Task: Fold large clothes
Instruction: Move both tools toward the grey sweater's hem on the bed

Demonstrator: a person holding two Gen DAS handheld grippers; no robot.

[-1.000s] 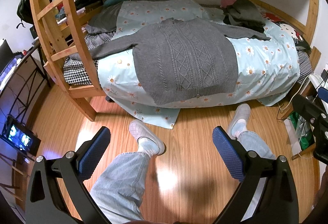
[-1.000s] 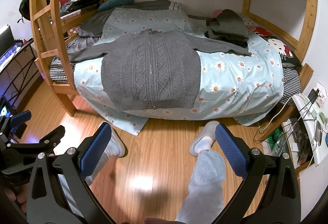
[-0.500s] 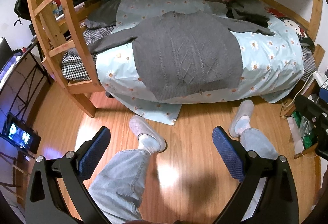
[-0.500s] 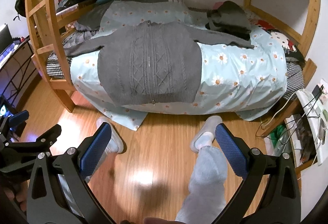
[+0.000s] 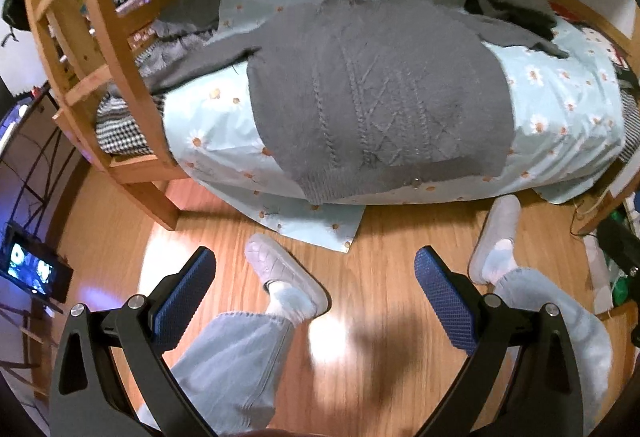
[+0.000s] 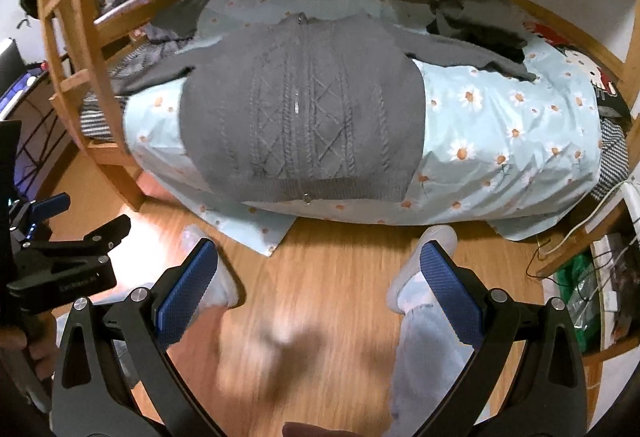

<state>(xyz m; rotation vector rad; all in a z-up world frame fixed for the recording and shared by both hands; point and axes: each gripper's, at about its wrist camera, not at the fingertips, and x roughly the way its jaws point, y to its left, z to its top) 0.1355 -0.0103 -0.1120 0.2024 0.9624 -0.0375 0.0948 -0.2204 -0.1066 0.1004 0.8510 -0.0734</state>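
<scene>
Left gripper (image 5: 316, 289) hangs wide open over the floor (image 5: 380, 237), blue pads (image 5: 184, 301) spread far apart, nothing between them, touching nothing. Right gripper (image 6: 320, 285) is the same: jaws splayed wide, empty, above bare wood. The left gripper's black body also shows at the left edge of the right view. Below both, the person's legs in pale jeans (image 5: 236, 361) and light shoes (image 5: 280, 269), one shoe on either side (blurred, hard to read finely).

Open floor runs between the shoes and the bed (image 6: 500, 141). A corner of the daisy sheet (image 5: 320, 225) droops off the bed edge down to the floor.

On the bed lies the grey cable-knit sweater (image 6: 304, 121), spread flat, zip up the front, hem right at the near mattress edge and slightly over it. Sleeves stretch out to both sides; the one toward the ladder (image 5: 116, 77) passes behind its wooden rail. Beyond the other sleeve sits a heap of dark clothes (image 6: 476, 17) near the wall.
</scene>
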